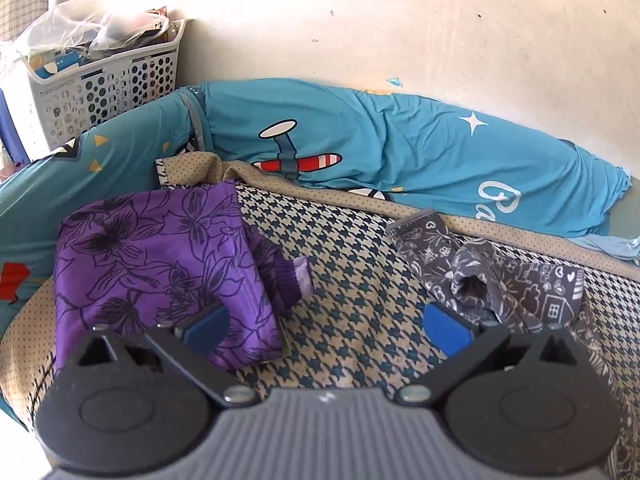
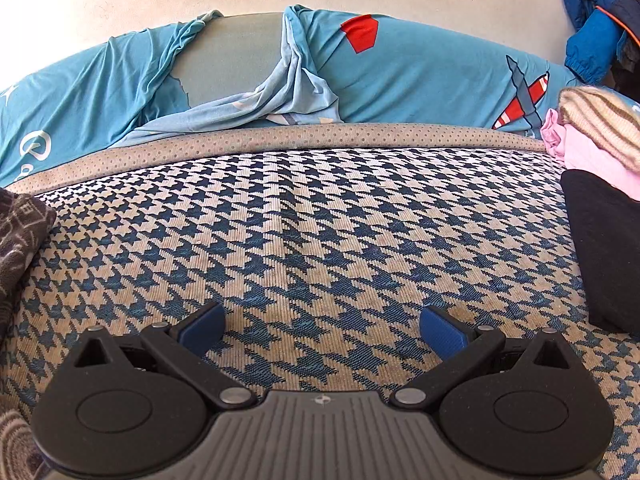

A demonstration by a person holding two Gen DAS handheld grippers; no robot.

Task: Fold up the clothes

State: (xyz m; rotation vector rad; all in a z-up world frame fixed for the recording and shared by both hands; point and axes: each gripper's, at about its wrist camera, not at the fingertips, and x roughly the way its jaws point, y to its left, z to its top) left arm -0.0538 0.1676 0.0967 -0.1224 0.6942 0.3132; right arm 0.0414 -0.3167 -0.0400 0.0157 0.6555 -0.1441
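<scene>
The left tool (image 1: 326, 326) hangs low over a bed mat with a blue and tan houndstooth print (image 1: 340, 264). Its two blue fingers (image 1: 206, 326) are spread wide and hold nothing. One finger sits in front of a folded purple top with dark flowers (image 1: 160, 264). I cannot tell if it touches the cloth. The other finger is just beside a dark grey garment with white doodles (image 1: 508, 284), which lies crumpled on the mat.

The right tool (image 2: 322, 330) also hangs low over the same mat (image 2: 320, 232). Its two blue fingers (image 2: 442, 332) are spread wide too, and they hold nothing. Only bare mat lies between them.

There are two tools and four blue fingers in all.

In the left view there are two pieces of clothing on the mat: the purple one on the left and the grey one on the right, well apart. A corner of the grey garment (image 2: 20, 232) also shows at the left edge of the right view.

At the right edge of the right view lie three more pieces in one heap: a black one (image 2: 608, 248) in front, a pink one (image 2: 580, 152) behind it, and a tan striped knit (image 2: 604, 120) on top.

Behind the mat lies a blue sheet with red planes (image 1: 400, 148). One white basket (image 1: 104, 88) stands in the far left corner, full of things.
</scene>
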